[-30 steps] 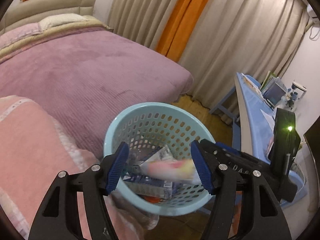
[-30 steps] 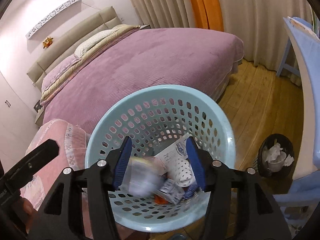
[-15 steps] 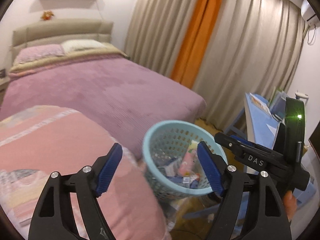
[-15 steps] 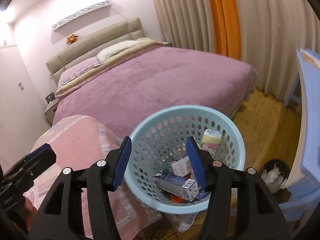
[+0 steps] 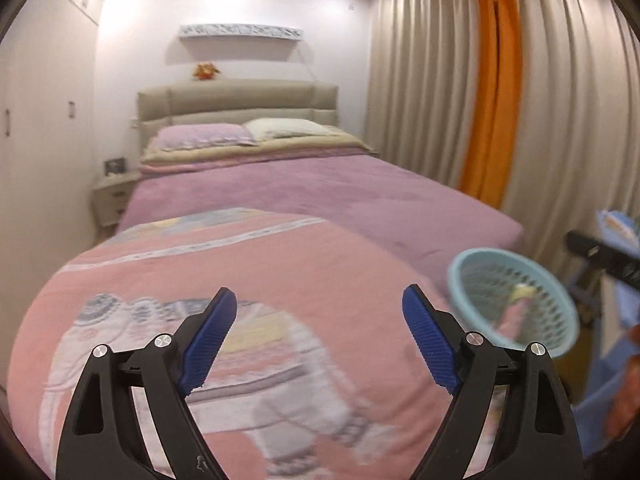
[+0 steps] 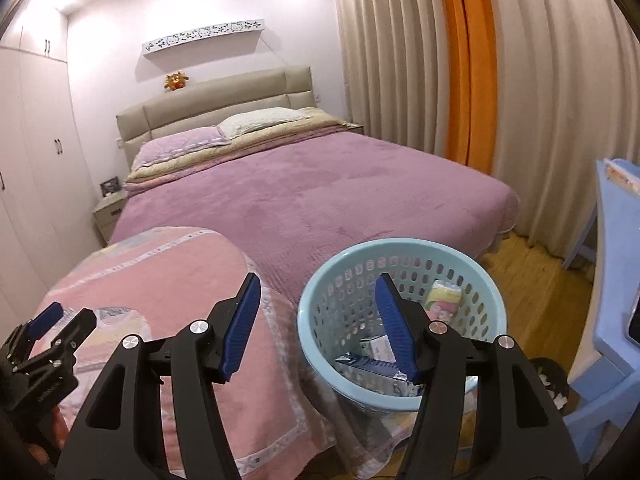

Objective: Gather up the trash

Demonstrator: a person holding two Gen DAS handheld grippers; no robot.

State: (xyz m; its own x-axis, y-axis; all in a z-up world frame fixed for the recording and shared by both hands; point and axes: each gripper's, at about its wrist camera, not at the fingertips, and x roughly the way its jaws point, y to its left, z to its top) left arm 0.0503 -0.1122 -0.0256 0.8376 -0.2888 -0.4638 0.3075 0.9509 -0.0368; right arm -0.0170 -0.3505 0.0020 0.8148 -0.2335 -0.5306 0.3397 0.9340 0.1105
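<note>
A round light-blue perforated plastic basket point(image 6: 402, 320) sits in the lower right of the right wrist view, just beside the foot of the bed. Inside it lie a blue-and-white carton point(image 6: 374, 364) and a pastel yellow-and-pink packet point(image 6: 444, 298) leaning against the far wall. In the left wrist view the same basket point(image 5: 512, 304) shows blurred at the right edge.

The right hand-held gripper point(image 6: 318, 324) hangs above the basket's near rim, its blue-padded jaws spread apart and holding nothing. The left hand-held gripper point(image 5: 318, 340) is likewise wide apart and empty, over a pink patterned folded blanket point(image 5: 224, 320) filling the lower frame.

A second ago both grippers were low over the basket, with the pastel packet between the left one's jaws. Now the packet rests in the basket and both grippers have pulled up and back, so the basket looks smaller and the whole room comes into view. That suggests this piece of trash is delivered.

Beyond lies a purple-covered bed point(image 6: 312, 192) with two pillows and a beige padded headboard point(image 6: 212, 100). Cream curtains with an orange centre panel point(image 6: 468, 64) fill the upper right. A light-blue bench point(image 6: 616, 248) edges the right side, with a small black bin point(image 6: 552, 376) on the wooden floor below it. No loose trash is visible on the bed or blanket.
</note>
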